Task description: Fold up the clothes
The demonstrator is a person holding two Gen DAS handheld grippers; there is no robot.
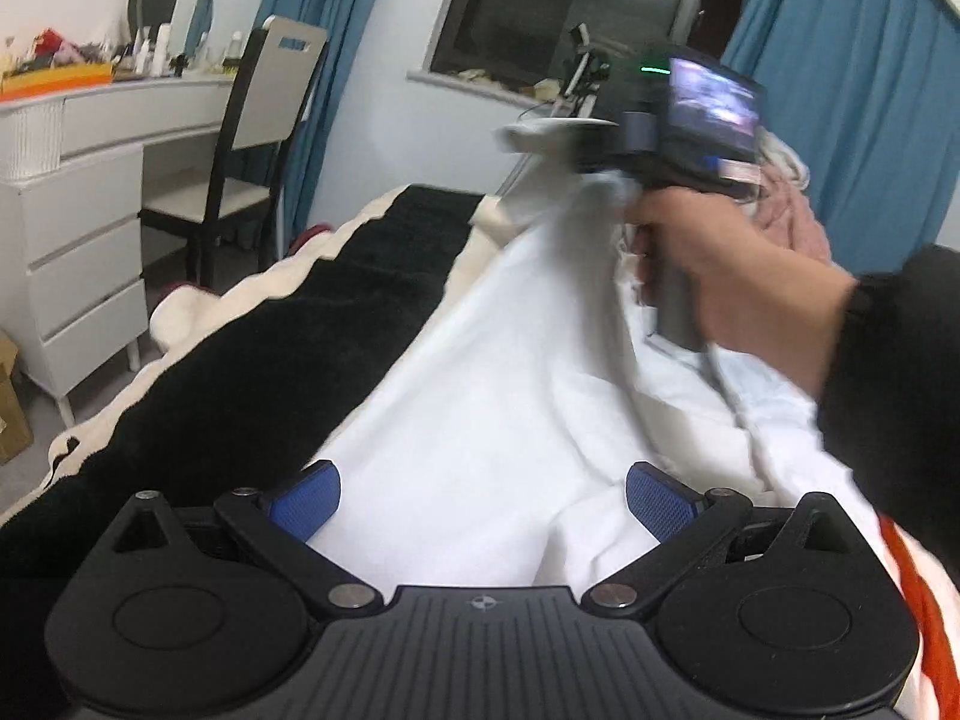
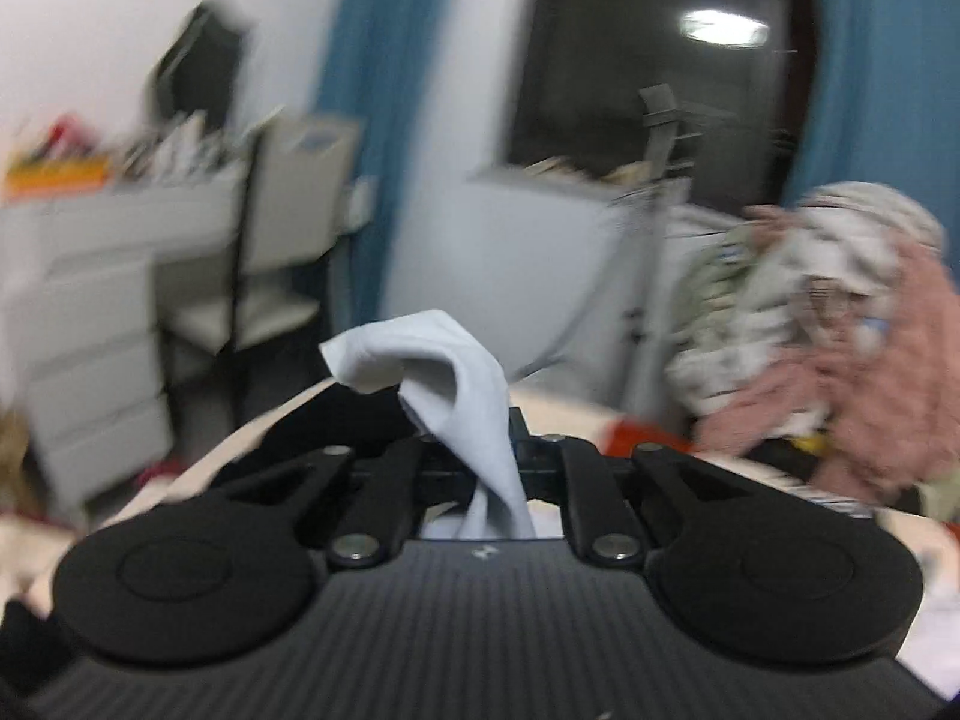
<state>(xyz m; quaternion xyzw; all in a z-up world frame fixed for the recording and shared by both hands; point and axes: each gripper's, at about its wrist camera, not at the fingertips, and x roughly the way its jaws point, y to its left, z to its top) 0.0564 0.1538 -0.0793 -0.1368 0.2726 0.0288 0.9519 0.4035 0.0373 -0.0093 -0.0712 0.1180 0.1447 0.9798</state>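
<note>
A white garment [image 1: 480, 396] lies spread over the bed, one end pulled up toward the far right. My left gripper [image 1: 483, 501] stands open just above its near part, blue pads [image 1: 306, 501] wide apart with cloth below and nothing pinched. In the left wrist view a person's hand holds my right gripper [image 1: 540, 132] raised above the bed with the white cloth hanging from it. The right wrist view shows my right gripper [image 2: 480, 444] shut on a fold of the white garment [image 2: 456, 378], whose corner sticks up past the jaws.
A black blanket [image 1: 288, 330] with a cream edge covers the bed's left side. A white dresser [image 1: 78, 228] and a chair [image 1: 252, 138] stand at the left. A pile of pink and patterned clothes [image 2: 840, 348] sits at the far right. Blue curtains flank a dark window [image 1: 564, 6].
</note>
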